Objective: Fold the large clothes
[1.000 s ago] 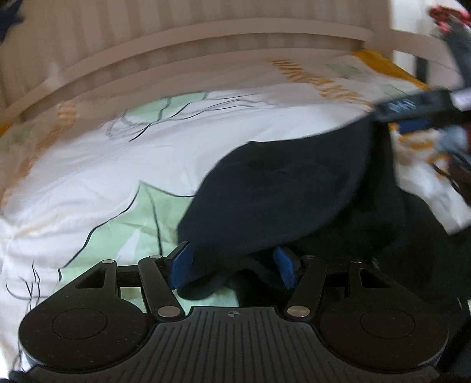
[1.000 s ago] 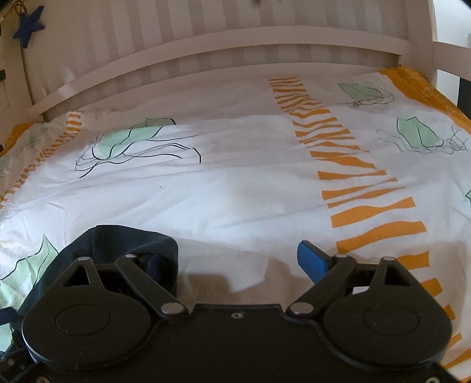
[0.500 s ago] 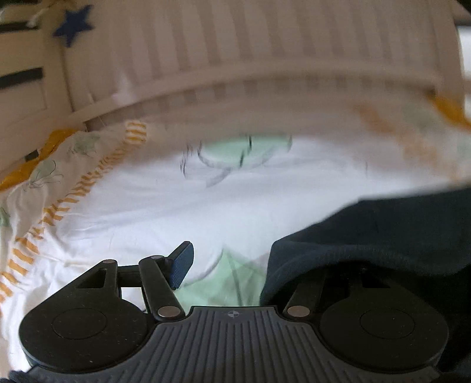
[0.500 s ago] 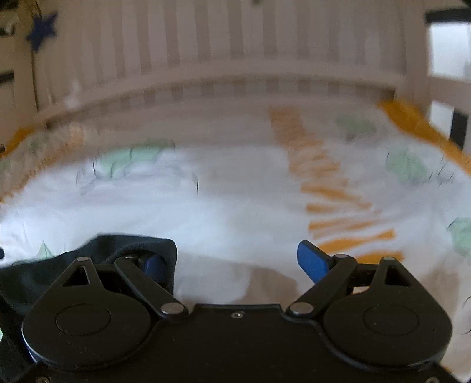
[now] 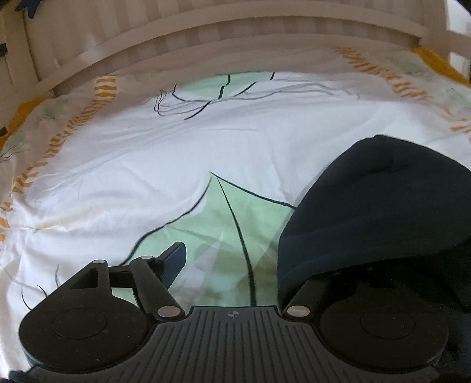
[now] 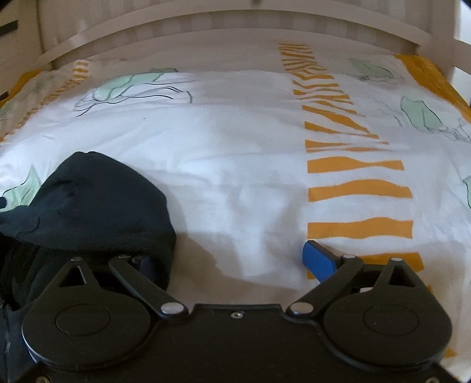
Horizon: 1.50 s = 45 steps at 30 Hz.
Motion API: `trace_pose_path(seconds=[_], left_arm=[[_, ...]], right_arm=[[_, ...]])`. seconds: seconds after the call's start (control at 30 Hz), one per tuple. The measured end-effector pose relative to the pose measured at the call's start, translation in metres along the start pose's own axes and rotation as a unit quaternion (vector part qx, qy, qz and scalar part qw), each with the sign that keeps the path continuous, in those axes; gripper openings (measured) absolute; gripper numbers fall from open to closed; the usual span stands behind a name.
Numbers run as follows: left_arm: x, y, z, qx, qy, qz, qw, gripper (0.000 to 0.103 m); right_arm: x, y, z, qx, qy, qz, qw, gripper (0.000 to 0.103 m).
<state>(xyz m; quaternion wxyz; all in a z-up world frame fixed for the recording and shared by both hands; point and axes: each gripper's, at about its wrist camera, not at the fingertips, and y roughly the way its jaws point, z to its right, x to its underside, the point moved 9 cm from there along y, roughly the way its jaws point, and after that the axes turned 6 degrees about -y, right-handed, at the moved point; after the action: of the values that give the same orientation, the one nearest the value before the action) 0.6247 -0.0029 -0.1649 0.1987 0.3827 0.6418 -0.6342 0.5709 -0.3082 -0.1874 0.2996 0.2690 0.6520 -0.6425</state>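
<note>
A dark navy garment (image 5: 382, 206) lies bunched on the bed at the right of the left wrist view. It drapes over the right finger of my left gripper (image 5: 244, 262), whose jaws stand wide open with nothing between them. In the right wrist view the same garment (image 6: 88, 203) is at the lower left and covers the left finger of my right gripper (image 6: 232, 262). That gripper is also wide open, its blue right fingertip (image 6: 319, 260) bare over the sheet.
The bed is covered by a white sheet (image 6: 235, 147) printed with green leaves and orange stripes. A white slatted headboard (image 5: 235, 26) runs across the far side. A white bed rail (image 6: 459, 50) stands at the far right.
My left gripper has opened and let go of the dark garment, then swung left. The garment now sits lower and to the right. The right gripper stays open and has shifted slightly.
</note>
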Motion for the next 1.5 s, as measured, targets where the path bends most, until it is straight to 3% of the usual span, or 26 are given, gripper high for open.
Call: trace_pose_path(seconds=[0.13, 0.27, 0.4, 0.47, 0.67, 0.8, 0.87, 1.1, 1.2, 1.37, 1.5], left_arm=[[0.009, -0.021, -0.003, 0.041, 0.027, -0.008, 0.9987, 0.07], [0.018, -0.038, -0.003, 0.057, 0.074, -0.015, 0.9955, 0.07], [0.012, -0.051, -0.001, 0.071, 0.042, 0.0, 0.9966, 0.07], [0.006, -0.049, 0.001, 0.061, 0.031, 0.003, 0.9977, 0.07], [-0.002, -0.035, 0.012, 0.006, 0.066, 0.022, 0.9976, 0.07], [0.027, -0.027, 0.02, 0.034, 0.11, -0.04, 0.9926, 0.069], [0.035, -0.032, 0.016, 0.051, 0.118, -0.037, 0.991, 0.069], [0.03, -0.061, -0.007, 0.134, 0.057, -0.036, 0.9887, 0.069], [0.021, -0.074, -0.01, 0.183, -0.007, -0.029, 0.9827, 0.069], [0.004, -0.066, 0.0, 0.224, -0.108, -0.027, 0.9682, 0.069], [0.007, -0.04, 0.011, 0.217, -0.152, -0.057, 0.9626, 0.069]], right_arm=[[0.003, -0.019, -0.004, -0.027, -0.036, 0.001, 0.999, 0.097], [0.016, -0.038, -0.011, -0.032, -0.088, -0.006, 0.996, 0.097], [0.01, -0.058, -0.013, -0.04, -0.068, 0.027, 0.996, 0.097], [-0.002, -0.062, -0.017, -0.049, -0.048, 0.047, 0.997, 0.097], [-0.037, -0.044, -0.056, -0.041, -0.084, 0.072, 0.993, 0.096], [-0.05, -0.016, -0.073, -0.036, -0.097, 0.058, 0.993, 0.096], [-0.052, -0.003, -0.078, -0.034, -0.104, 0.046, 0.993, 0.096], [-0.028, 0.032, -0.075, -0.014, -0.102, -0.023, 0.994, 0.096], [-0.023, 0.033, -0.069, -0.029, -0.065, -0.031, 0.997, 0.096], [-0.04, 0.015, -0.067, -0.042, -0.052, 0.017, 0.998, 0.096], [-0.058, 0.009, -0.074, -0.067, -0.051, 0.035, 0.996, 0.096]])
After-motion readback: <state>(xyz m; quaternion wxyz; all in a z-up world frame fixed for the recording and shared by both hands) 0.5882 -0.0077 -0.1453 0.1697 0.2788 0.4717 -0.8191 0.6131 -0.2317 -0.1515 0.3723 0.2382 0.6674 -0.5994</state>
